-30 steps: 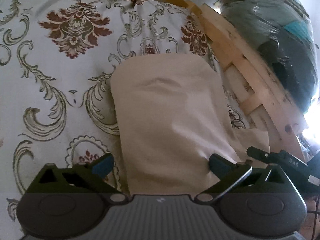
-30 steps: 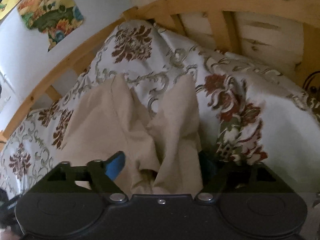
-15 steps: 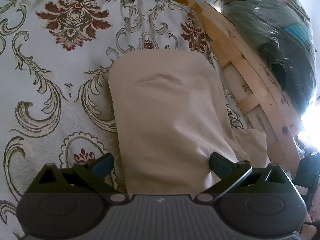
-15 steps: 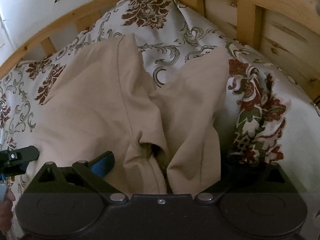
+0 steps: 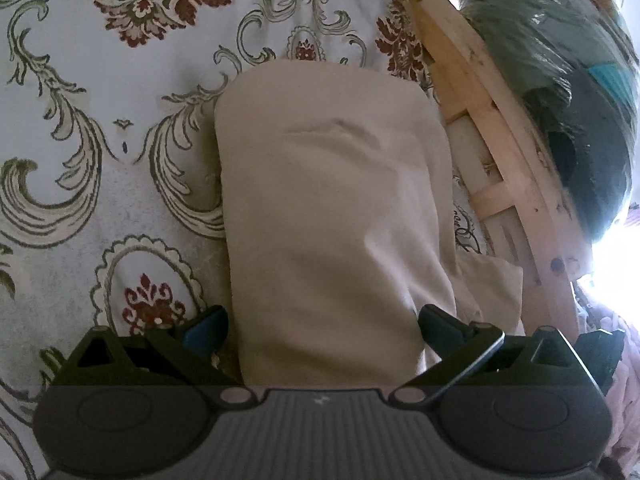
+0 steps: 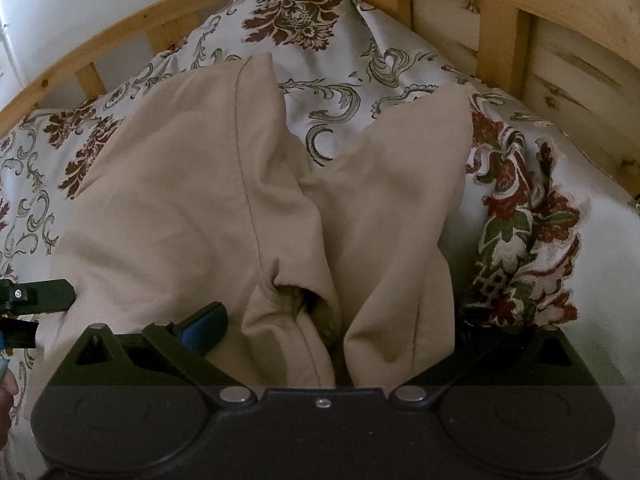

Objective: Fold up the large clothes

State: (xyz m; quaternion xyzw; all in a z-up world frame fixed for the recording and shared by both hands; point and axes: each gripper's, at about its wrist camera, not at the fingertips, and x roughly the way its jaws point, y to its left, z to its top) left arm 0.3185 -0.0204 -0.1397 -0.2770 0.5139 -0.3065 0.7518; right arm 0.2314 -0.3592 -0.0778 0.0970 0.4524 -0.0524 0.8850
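Both jaws spread wide over the beige garment (image 6: pixel 192 200); right gripper (image 6: pixel 336 320) far finger hidden under cloth, left gripper (image 5: pixel 322 320) fully visible.

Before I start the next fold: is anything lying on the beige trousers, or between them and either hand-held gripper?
Nothing visible. The beige trousers lie bare on the floral bedspread, running straight between the open fingers of the left hand-held gripper and the right hand-held gripper.

Dim soft indoor light, blown-out glare at left view's right edge, fisheye bending, black corners
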